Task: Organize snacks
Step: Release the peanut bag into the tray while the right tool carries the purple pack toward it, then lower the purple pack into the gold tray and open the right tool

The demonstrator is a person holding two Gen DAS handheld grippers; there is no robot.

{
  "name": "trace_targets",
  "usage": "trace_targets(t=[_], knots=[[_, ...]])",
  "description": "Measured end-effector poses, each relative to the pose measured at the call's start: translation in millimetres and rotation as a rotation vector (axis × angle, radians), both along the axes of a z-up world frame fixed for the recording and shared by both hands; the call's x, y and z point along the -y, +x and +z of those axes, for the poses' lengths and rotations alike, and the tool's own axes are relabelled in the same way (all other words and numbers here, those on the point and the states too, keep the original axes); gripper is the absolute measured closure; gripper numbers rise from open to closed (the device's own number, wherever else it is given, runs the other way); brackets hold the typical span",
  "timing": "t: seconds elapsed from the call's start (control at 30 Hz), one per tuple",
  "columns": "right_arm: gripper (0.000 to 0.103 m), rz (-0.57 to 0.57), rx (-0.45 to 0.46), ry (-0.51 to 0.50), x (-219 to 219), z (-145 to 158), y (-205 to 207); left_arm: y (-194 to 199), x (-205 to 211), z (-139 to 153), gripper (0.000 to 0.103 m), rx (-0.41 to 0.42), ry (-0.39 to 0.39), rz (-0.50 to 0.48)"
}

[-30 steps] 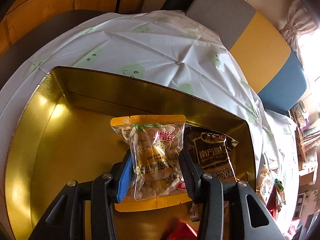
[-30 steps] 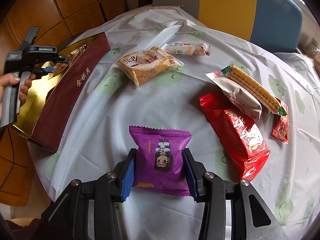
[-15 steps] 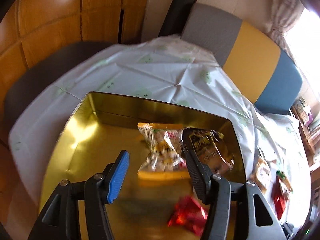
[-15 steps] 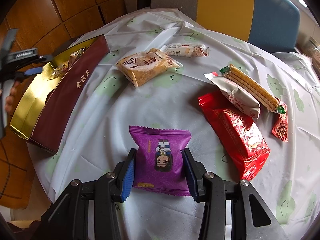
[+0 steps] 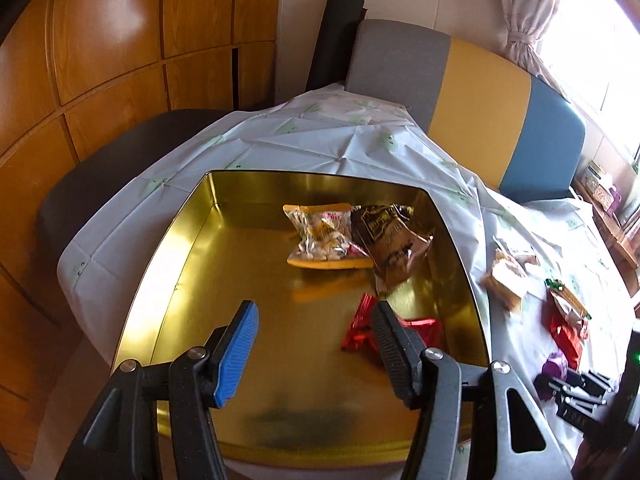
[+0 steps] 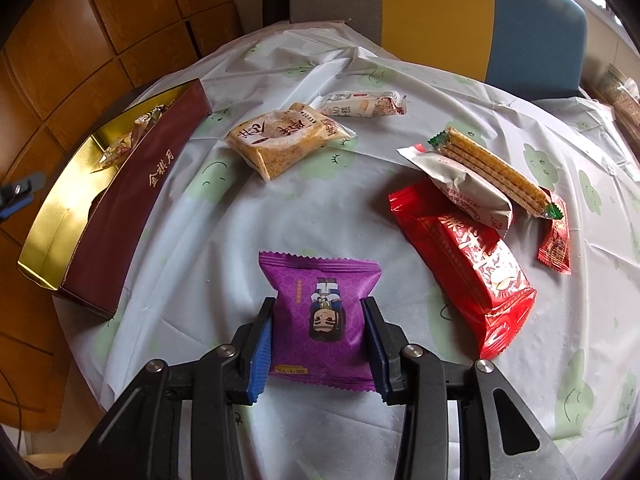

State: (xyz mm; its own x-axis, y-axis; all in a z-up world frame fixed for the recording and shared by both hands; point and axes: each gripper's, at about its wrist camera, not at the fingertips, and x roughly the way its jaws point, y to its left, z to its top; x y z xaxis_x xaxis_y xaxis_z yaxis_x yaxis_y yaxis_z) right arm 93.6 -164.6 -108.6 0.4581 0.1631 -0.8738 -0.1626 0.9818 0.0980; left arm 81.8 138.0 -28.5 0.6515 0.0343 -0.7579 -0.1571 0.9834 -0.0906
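The left gripper (image 5: 314, 322) has let go the nut packet (image 5: 322, 234) and pulled back, jaws wide and empty — the right gripper (image 6: 318, 326), clamped on the purple packet (image 6: 320, 316), has the gold box (image 6: 60, 216) to its left.

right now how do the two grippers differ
The left gripper is open and empty above the gold tin; the right gripper is shut on the purple snack packet over the tablecloth. Both have one blue finger pad.

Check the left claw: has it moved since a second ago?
Yes. The left claw has let go of the nut packet and backed away toward the gold tin's near edge; the packet lies inside, far from it.
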Motion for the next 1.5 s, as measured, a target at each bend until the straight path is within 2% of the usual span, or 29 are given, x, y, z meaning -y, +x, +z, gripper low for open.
trace_targets(t=[0.2, 0.37, 0.6, 0.83, 0.97, 1.13, 1.5], knots=[[0.064, -0.005, -0.009, 0.022, -0.3, 4.3, -0.7, -14.4, 3.5, -0.6, 0.043, 0.002, 0.018, -0.008], [0.064, 0.035, 0.015, 0.032, -13.8, 17.1, -3.2, -18.6, 1.4, -3.0, 0.043, 0.006, 0.006, -0.001], [0.064, 0.165, 0.059, 0.051, -58.4, 44.9, 0.7, -22.7, -7.4, -7.9, 0.043, 0.003, -0.005, 0.013], [0.064, 0.349, 0.101, 0.087, -129.5, 71.8, 10.8, -27.5, -32.1, -8.8, 0.043, 0.017, -0.035, 0.086], [0.064, 0.427, 0.083, 0.062, -167.7, 67.1, 17.5, -29.8, -45.0, -11.7, 0.043, 0.012, -0.048, 0.120], [0.063, 0.514, 0.003, 0.016, -201.5, 47.4, 23.9, -32.1, -57.5, -16.9, 0.043, 0.007, -0.057, 0.145], [0.057, 0.529, -0.070, -0.029, -212.1, 18.8, 28.4, -30.3, -62.5, -23.9, 0.043, -0.004, -0.068, 0.148]])
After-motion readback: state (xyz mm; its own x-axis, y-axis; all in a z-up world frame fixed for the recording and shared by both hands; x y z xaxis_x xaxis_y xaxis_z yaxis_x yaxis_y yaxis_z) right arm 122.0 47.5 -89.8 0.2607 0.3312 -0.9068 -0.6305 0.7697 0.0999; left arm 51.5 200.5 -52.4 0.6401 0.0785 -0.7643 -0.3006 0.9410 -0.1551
